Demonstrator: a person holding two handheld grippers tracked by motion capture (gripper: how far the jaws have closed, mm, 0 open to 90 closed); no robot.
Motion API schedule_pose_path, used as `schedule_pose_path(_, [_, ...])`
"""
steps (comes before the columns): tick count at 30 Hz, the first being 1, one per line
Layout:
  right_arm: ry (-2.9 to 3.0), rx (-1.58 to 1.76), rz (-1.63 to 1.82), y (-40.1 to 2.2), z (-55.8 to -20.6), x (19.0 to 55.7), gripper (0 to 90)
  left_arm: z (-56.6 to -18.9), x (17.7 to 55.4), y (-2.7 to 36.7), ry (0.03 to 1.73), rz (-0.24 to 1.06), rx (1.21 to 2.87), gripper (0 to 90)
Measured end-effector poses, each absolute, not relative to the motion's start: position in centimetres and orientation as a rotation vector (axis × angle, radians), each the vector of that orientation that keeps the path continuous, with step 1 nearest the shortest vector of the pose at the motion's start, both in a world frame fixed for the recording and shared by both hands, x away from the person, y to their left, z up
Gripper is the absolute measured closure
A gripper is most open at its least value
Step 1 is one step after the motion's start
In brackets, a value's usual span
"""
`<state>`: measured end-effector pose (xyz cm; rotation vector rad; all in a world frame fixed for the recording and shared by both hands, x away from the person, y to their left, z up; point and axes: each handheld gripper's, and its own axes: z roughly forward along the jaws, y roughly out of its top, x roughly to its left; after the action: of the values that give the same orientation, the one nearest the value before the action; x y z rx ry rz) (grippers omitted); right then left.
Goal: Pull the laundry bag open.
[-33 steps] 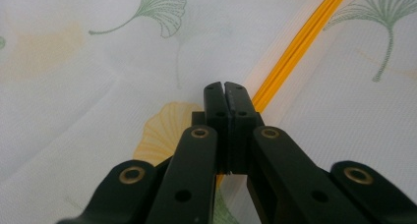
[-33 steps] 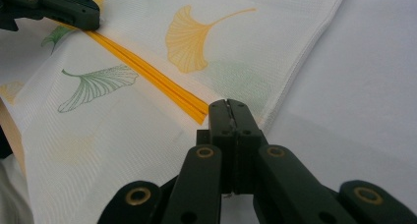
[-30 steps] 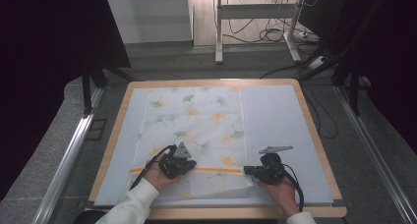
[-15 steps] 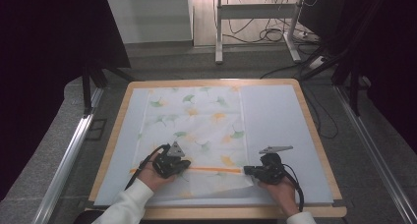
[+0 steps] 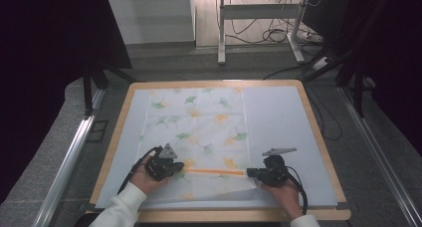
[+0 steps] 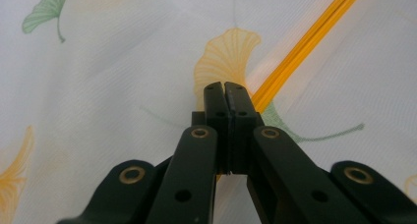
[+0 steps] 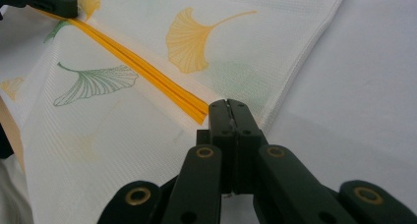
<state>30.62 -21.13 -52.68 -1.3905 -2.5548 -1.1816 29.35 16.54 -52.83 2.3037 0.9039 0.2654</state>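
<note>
Ginkgo-leaf print mesh bag (image 5: 199, 132): flat on the white-covered table (image 5: 283, 117), near edge folded over at the orange zipper (image 5: 215, 171). Left gripper (image 5: 169, 167), jaws closed, pinches the zipper's left end; right gripper (image 5: 255, 173), jaws closed, pinches its right end, likely keeping the zipper taut for handling

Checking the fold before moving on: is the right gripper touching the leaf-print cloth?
Touching. In the right gripper view, the right gripper is shut on the cloth edge beside the orange stripe.
</note>
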Motion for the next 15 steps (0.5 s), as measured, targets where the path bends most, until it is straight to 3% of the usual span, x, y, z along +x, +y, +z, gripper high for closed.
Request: schedule_pose_path(15, [-2.559, -1.387, -1.182, -21.1, -52.7, 30.6, 89.4, -52.7, 28.8, 18.7, 0.943, 0.280, 2.305, 90.0])
